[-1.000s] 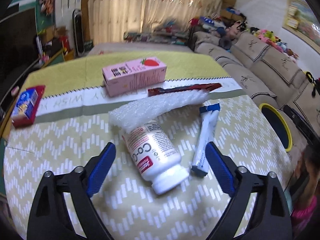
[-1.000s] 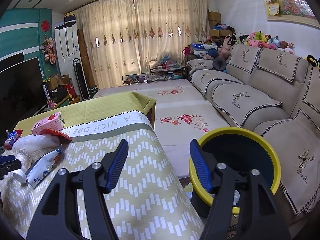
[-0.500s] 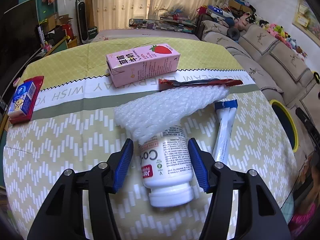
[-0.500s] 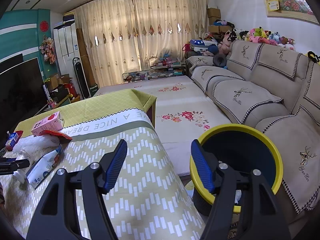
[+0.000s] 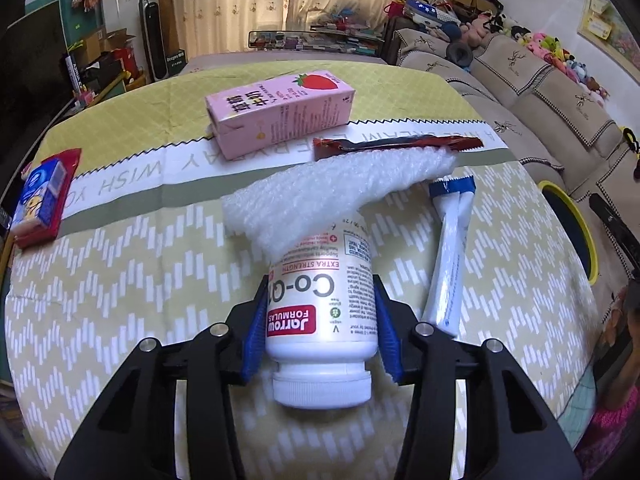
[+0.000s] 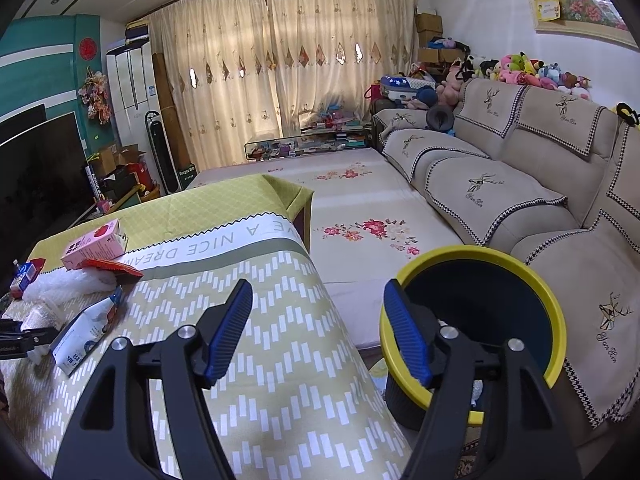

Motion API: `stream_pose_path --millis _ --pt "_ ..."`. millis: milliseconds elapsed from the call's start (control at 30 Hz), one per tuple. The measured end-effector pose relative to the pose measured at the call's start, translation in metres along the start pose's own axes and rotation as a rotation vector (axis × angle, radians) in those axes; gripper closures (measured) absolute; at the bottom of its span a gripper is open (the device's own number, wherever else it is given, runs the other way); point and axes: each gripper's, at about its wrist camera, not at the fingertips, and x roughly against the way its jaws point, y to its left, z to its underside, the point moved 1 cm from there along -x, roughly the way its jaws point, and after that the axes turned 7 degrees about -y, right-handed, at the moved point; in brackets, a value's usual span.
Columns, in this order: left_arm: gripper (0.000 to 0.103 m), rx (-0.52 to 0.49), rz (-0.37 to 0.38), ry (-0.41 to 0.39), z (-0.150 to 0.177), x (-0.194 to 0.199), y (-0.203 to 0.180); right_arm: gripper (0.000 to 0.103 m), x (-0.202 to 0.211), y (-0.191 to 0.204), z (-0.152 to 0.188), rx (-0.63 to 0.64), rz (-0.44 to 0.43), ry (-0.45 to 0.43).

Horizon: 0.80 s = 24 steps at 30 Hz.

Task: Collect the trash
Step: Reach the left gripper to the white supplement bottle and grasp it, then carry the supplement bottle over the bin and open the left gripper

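A white supplement bottle point(image 5: 320, 312) lies on its side on the tablecloth, cap toward me. My left gripper point(image 5: 320, 300) has it between its jaws, which are closing, and both blue pads touch its sides. A sheet of white bubble wrap point(image 5: 332, 196) drapes over the bottle's far end. My right gripper point(image 6: 318, 292) hangs open and empty over the table's right edge, beside a dark bin with a yellow rim point(image 6: 480, 252).
On the table lie a pink strawberry milk carton point(image 5: 280, 114), a red wrapper point(image 5: 400, 145), a blue-and-white pouch point(image 5: 450, 252) and a red-and-blue packet point(image 5: 40, 196) at the left edge. A sofa point(image 6: 500, 184) runs along the right, beyond a low flowered platform.
My left gripper moved forward around the bottle and its jaws narrowed from wide apart to touching the bottle's sides. The right gripper has not visibly moved.
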Motion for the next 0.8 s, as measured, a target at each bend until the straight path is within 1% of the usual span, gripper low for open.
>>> stream_pose_path --millis 100,233,400,433,500,600,667,800 --pt "0.056 -0.009 -0.004 -0.015 0.007 0.018 0.001 0.038 0.000 0.000 0.000 -0.002 -0.001 0.000" --pt "0.056 -0.019 0.018 -0.044 0.017 0.050 -0.002 0.038 0.003 0.001 0.000 0.001 -0.002 -0.011" --pt "0.056 -0.072 0.049 -0.087 0.019 0.084 -0.023 0.038 0.008 -0.002 -0.001 -0.003 -0.021 -0.030" --pt "0.056 -0.081 0.060 -0.094 0.017 0.087 -0.031 0.038 0.009 -0.002 -0.001 -0.003 -0.025 -0.031" --pt "0.056 -0.111 0.092 -0.109 0.012 0.095 -0.048 0.038 0.013 -0.008 -0.002 0.009 -0.006 -0.037" --pt "0.056 -0.164 0.136 -0.124 0.002 0.098 -0.078 0.038 0.027 -0.026 -0.007 -0.010 0.020 -0.052" --pt "0.056 -0.199 0.171 -0.126 -0.004 0.094 -0.101 0.038 0.037 -0.041 -0.011 -0.016 0.047 -0.059" --pt "0.056 -0.275 0.280 -0.109 -0.018 0.075 -0.158 0.038 0.062 -0.077 -0.013 -0.027 0.114 -0.071"
